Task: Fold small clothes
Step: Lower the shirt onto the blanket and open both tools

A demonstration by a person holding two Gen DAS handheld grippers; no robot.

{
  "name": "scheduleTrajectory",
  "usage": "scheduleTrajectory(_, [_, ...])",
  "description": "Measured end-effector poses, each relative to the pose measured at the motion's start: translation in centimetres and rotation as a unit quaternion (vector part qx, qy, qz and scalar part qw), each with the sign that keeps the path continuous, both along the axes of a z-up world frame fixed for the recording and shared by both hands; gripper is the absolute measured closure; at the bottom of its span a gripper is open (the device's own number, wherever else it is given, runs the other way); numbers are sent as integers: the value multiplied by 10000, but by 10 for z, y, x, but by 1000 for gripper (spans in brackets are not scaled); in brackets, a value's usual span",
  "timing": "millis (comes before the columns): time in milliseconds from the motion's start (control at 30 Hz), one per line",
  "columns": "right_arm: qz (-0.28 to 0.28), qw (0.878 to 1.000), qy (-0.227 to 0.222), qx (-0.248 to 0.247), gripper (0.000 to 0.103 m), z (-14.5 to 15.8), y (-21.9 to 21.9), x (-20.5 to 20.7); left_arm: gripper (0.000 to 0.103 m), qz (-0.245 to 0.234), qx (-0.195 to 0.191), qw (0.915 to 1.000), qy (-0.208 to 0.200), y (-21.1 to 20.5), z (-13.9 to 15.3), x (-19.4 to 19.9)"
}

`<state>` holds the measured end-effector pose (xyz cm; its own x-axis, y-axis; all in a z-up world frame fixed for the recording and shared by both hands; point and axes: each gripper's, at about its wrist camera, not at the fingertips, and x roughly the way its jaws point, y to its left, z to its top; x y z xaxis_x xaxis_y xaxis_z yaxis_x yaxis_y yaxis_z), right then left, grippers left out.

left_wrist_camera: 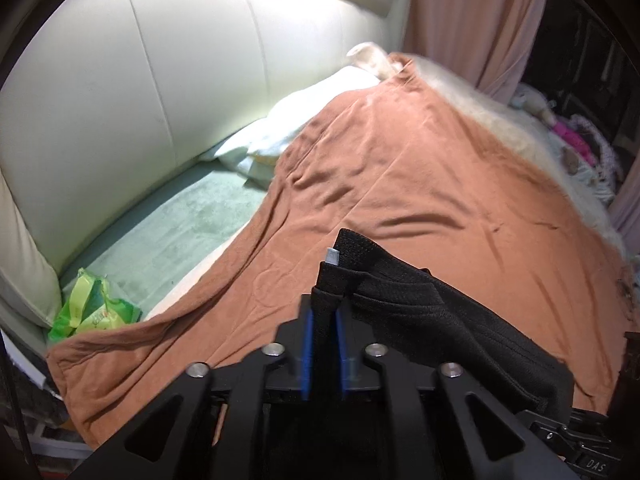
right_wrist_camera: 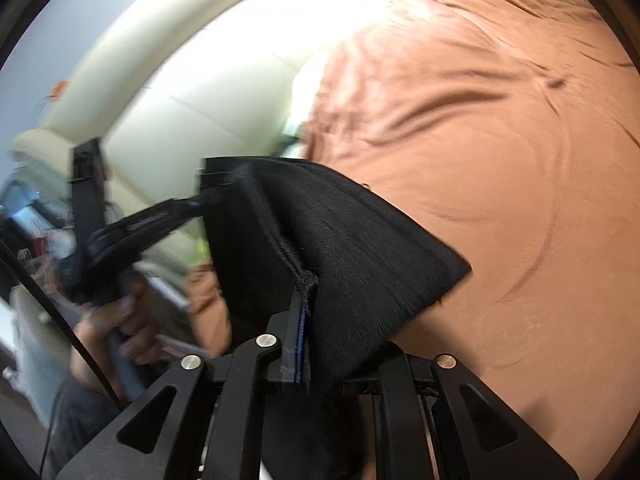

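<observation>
Left wrist: left gripper (left_wrist_camera: 325, 312), right gripper (right_wrist_camera: 305, 312) clamp black garment (left_wrist_camera: 420, 300).

We are in a home bedroom: a bed (left_wrist_camera: 168, 236) with a rust blanket (left_wrist_camera: 400, 184), a cream padded headboard (left_wrist_camera: 160, 72), pillows (left_wrist_camera: 288, 128) and pink curtains (left_wrist_camera: 472, 20) ahead.

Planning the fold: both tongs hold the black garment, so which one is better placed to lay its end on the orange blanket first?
Probably right: the right tongs hold the black garment over open orange blanket.
</observation>
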<state>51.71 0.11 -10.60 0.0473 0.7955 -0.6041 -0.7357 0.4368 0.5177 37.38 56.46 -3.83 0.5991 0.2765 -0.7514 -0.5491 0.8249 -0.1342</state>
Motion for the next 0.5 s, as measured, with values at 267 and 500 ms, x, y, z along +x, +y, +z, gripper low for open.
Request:
scheduleTrajectory(267, [-416, 9990, 92, -154, 33, -10, -28, 23, 51, -69, -213, 9996, 151, -12, -25, -3])
scheduleTrajectory(500, [-400, 9981, -291, -373, 33, 6, -59, -27, 50, -239, -376, 9990, 53, -47, -11, -27])
